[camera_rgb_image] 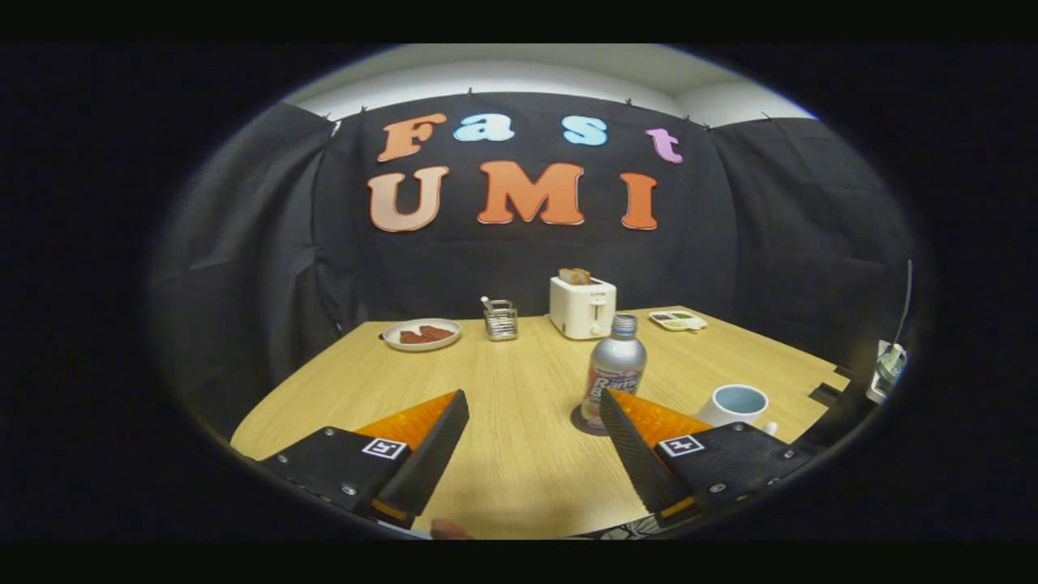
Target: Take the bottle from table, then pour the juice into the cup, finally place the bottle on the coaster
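A light wood-grain desk (pixel 519 454) is filling the lower part of the gripper view, enclosed by black cloth booth walls (pixel 243 268), with a pale ceiling showing above. The tool (pixel 534 405) is hovering over the desk with its fingers spread wide apart, holding nothing. A silver bottle (pixel 616 369) is standing upright on a dark round coaster (pixel 581 422), just ahead of the right finger. A white cup (pixel 736 404) is sitting near the bottle, beside that finger. Along the far edge are resting a plate of reddish food (pixel 422 333), a wire holder (pixel 501 319), a white toaster (pixel 582 307) with bread in it, and a small tray (pixel 678 320).
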`<state>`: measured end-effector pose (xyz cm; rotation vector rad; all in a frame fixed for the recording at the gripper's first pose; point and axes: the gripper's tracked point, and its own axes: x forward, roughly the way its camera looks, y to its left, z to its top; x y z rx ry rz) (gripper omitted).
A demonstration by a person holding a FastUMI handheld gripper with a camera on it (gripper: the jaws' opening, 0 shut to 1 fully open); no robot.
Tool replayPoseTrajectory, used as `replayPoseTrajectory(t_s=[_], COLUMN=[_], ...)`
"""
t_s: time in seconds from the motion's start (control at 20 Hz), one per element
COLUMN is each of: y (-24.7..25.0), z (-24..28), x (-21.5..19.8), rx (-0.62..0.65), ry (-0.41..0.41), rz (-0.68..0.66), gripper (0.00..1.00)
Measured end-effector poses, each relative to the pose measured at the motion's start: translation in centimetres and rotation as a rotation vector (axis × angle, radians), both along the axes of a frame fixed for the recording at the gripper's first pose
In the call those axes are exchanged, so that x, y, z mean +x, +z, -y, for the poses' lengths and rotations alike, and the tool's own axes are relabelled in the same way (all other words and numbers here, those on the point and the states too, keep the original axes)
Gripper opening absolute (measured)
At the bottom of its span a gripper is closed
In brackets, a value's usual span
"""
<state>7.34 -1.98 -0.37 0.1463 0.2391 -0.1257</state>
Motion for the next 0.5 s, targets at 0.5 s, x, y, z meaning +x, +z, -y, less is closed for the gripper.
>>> replayPoseTrajectory(t_s=[0.5], y=[2.1], z=[-6.3], x=[0.0], rx=[-0.046], ry=[0.087], rz=[0.074], gripper=[0.97])
